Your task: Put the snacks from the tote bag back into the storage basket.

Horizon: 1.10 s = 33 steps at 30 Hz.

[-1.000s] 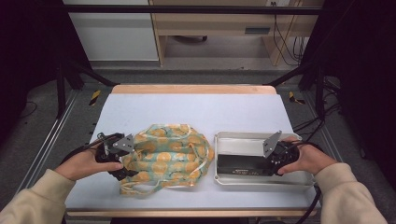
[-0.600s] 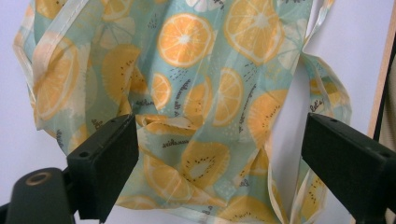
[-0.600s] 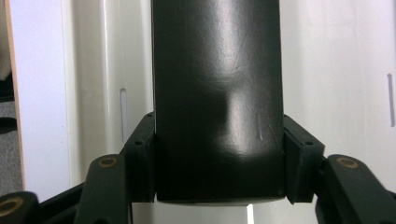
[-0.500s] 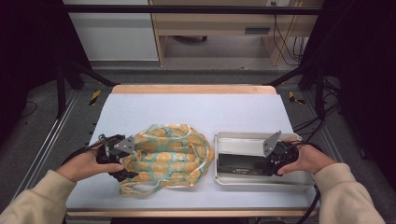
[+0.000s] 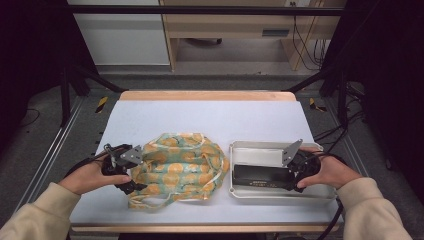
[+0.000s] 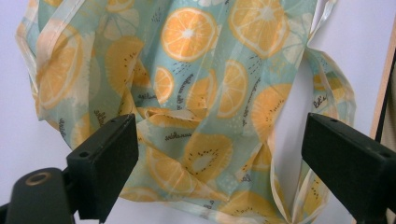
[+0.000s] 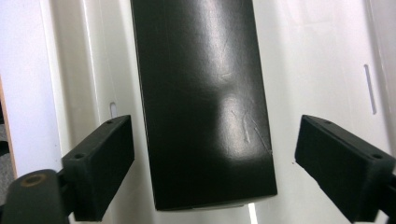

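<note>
Surface [image 5: 210,117]: pale, wood strip along far edge. Fruit-print bag [image 5: 177,167] lay crumpled near front edge, left of centre. White tray [image 5: 280,192] sat toward front right corner, black box [image 5: 260,175] inside it.

Left hand-held gripper [image 5: 131,172] at bag's left side, jaws spread, nothing pinched. Right hand-held gripper [image 5: 290,175] over box's right end, jaws just opened wide, box between them, ungripped.

Judgement: to lift box, centre jaws across narrow width, close squarely (glossy faces may slip).

Right gripper view showed scuffs on box; high view did not.
</note>
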Tool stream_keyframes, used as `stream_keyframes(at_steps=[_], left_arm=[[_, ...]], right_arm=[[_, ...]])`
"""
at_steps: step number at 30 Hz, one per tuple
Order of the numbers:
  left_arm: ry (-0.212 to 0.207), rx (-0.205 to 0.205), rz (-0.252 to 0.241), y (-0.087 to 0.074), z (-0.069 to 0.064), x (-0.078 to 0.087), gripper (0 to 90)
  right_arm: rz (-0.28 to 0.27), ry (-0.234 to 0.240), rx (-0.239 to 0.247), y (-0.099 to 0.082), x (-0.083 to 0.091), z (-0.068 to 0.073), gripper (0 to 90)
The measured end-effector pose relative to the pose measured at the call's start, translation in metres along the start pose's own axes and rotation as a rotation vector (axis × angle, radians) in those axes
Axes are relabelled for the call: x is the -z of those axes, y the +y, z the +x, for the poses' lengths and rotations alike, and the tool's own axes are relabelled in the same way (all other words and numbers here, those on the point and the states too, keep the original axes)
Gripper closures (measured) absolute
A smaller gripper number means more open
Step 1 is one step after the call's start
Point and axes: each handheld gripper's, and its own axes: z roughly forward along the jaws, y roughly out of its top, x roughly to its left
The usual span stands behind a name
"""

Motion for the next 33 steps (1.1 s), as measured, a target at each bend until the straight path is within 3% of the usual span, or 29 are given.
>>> stream_keyframes(at_steps=[9, 23, 33], left_arm=[[-0.001, -0.003, 0.0, -0.001, 0.0, -0.001, 10.9], [-0.005, 0.004, 0.003, -0.002, -0.001, -0.003, 10.8], [0.0, 0.007, -0.003, -0.003, 0.0, -0.001, 10.9]], right_arm=[[0.002, -0.01, -0.03, 0.001, -0.004, 0.003, 7.5], [0.018, -0.017, -0.033, -0.001, -0.007, 0.004, 7.1], [-0.037, -0.054, -0.049, -0.004, 0.005, 0.008, 7.0]])
